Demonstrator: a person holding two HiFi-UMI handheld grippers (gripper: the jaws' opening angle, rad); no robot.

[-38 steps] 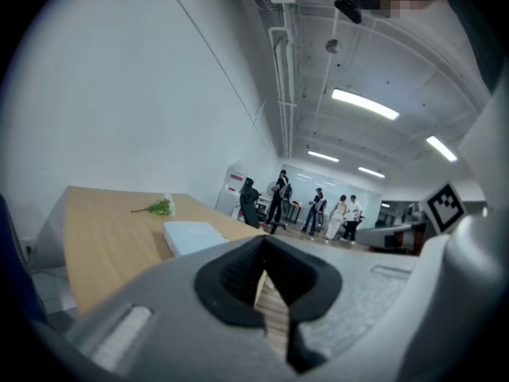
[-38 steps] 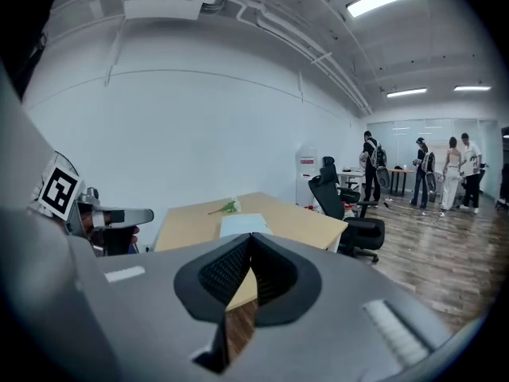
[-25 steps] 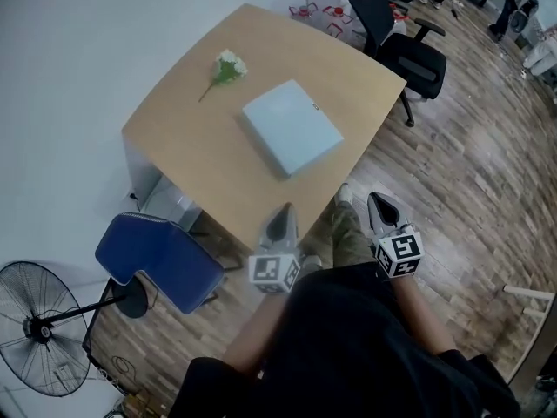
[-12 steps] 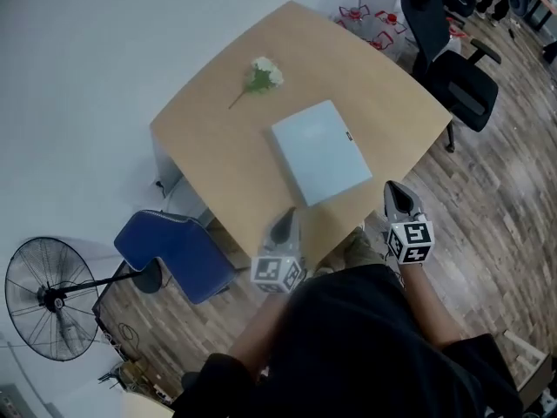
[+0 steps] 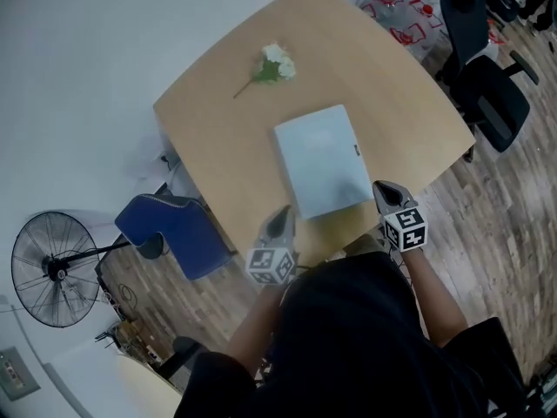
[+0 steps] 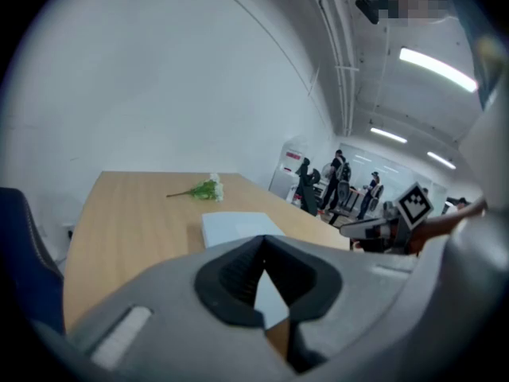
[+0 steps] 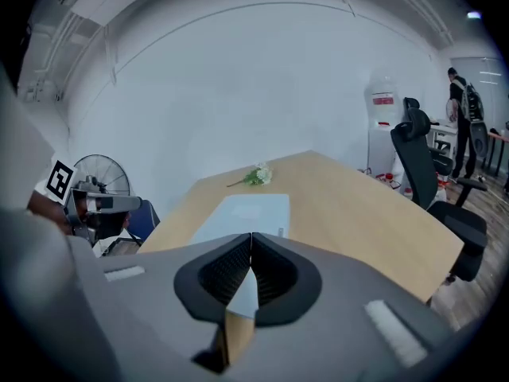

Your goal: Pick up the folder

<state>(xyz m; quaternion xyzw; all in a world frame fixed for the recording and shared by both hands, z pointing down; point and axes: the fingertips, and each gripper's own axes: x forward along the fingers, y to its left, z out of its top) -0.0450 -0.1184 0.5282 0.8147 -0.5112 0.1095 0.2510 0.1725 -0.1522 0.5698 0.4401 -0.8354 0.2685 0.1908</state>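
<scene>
The left gripper (image 5: 282, 215) is held clenched, its dark ribbed pads (image 6: 238, 273) pressed together with nothing gripped between them. The right gripper (image 5: 386, 190) is likewise closed tight and empty, as is seen in its own view (image 7: 250, 239). Both are carried by a person in a black top (image 5: 348, 338), and each is pointed toward the table from its near edge.

Between and just beyond the two grippers a pale blue, flat rectangular folder (image 5: 322, 159) is found, laid flat on a light wooden table with curved edges (image 5: 218, 138). The folder is touched by neither gripper; its near left corner is approached by the left gripper and its near right corner by the right one. The same folder is seen past the closed jaws in the left gripper view (image 6: 231, 225) and the right gripper view (image 7: 248, 209).

Further along the tabletop, well apart from the folder, a small sprig of white flowers on a green stem (image 5: 273, 64) is laid.

Beside the table a blue padded chair (image 5: 170, 229) is tucked, and a black standing fan (image 5: 48, 268) is placed near a plain white wall (image 5: 78, 59). A black office chair (image 5: 487, 85) is set on the grey-brown wooden plank floor (image 5: 500, 207). Several people (image 6: 340, 173) are seen standing far off under long ceiling lights (image 6: 433, 66).
</scene>
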